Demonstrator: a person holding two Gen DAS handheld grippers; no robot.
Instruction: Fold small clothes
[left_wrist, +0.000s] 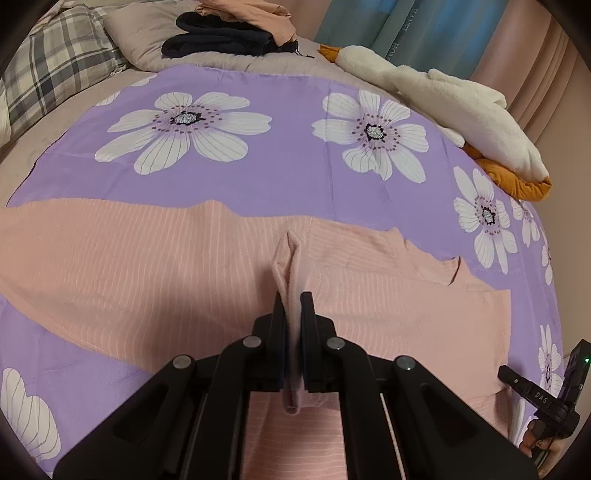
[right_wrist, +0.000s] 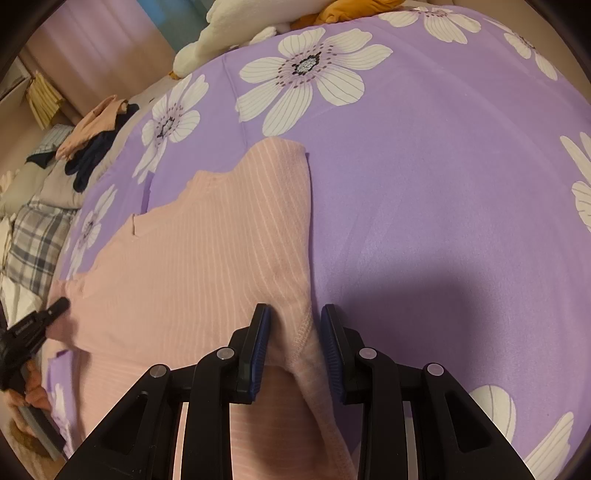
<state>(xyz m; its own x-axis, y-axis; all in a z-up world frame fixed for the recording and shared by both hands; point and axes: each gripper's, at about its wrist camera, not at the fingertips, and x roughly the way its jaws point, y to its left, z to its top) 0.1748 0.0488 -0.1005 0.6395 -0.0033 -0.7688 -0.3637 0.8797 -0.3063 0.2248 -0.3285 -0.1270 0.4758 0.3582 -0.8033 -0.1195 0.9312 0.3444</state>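
We see a pink ribbed garment (left_wrist: 147, 266) spread flat across a purple sheet with white flowers (left_wrist: 280, 166) on a bed. Our left claw (left_wrist: 291, 299) is clenched on a pinched-up ridge of the pink fabric, which stands between its two pads and runs back between the jaws toward the camera; the rest of the garment lies flat on either side of it and ahead of it. In the right wrist view the right claw (right_wrist: 293, 314) sits at the garment's near right corner, with a fold of the hem passing between its blue-padded jaws; the jaws stand partly apart, and we cannot tell whether the pads actually press the cloth. From there the garment (right_wrist: 207, 258) stretches up and to the left, its right edge running straight away from the claw, and the left claw (right_wrist: 55, 308) shows at the far left edge touching the fabric. Well beyond the garment, a pile of dark and pink clothes (left_wrist: 236, 33) rests on a beige pillow (left_wrist: 140, 40), next to a plaid pillow (left_wrist: 62, 59), and a white and orange plush toy (left_wrist: 461, 107) lies along the sheet's far right edge
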